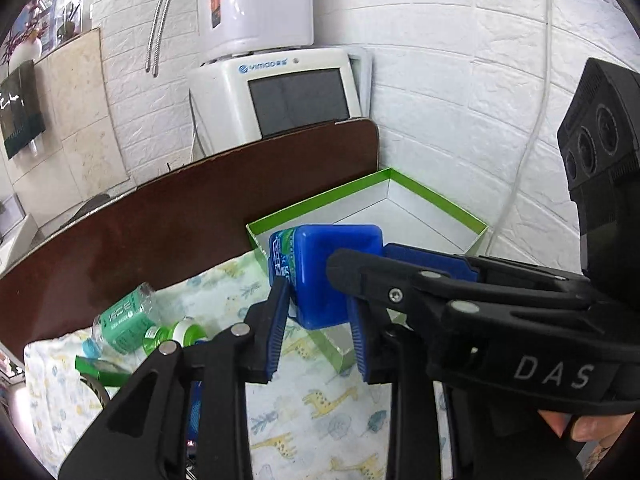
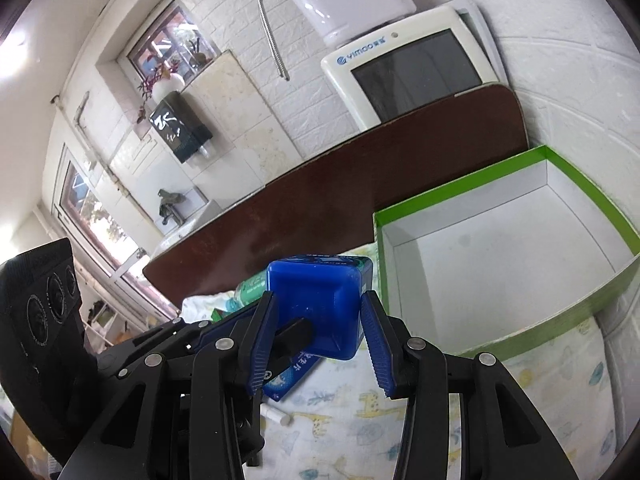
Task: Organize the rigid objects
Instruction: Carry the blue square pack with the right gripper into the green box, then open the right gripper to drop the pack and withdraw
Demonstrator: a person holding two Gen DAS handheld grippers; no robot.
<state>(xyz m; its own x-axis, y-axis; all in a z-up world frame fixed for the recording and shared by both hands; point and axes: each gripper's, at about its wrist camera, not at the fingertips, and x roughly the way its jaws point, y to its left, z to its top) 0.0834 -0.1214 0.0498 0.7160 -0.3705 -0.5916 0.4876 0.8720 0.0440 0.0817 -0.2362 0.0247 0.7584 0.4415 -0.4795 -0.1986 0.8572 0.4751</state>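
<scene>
Left wrist camera shows a blue plastic container (image 1: pixel 332 272) held off the giraffe-print cloth (image 1: pixel 320 412), both grippers clamped on it at once. The left gripper (image 1: pixel 320 320) squeezes its lower sides between blue pads, while the right gripper (image 1: pixel 352 264) reaches in from the right and pinches its upper edge. Just behind stands a green-rimmed white box (image 1: pixel 436 196). To the left, a green-labelled bottle (image 1: pixel 124 320) lies on the cloth, against a dark brown board (image 1: pixel 192 216).

Right wrist camera frames the container (image 2: pixel 320 308) between the right gripper's (image 2: pixel 318 328) pads, beside the box (image 2: pixel 580 184).
</scene>
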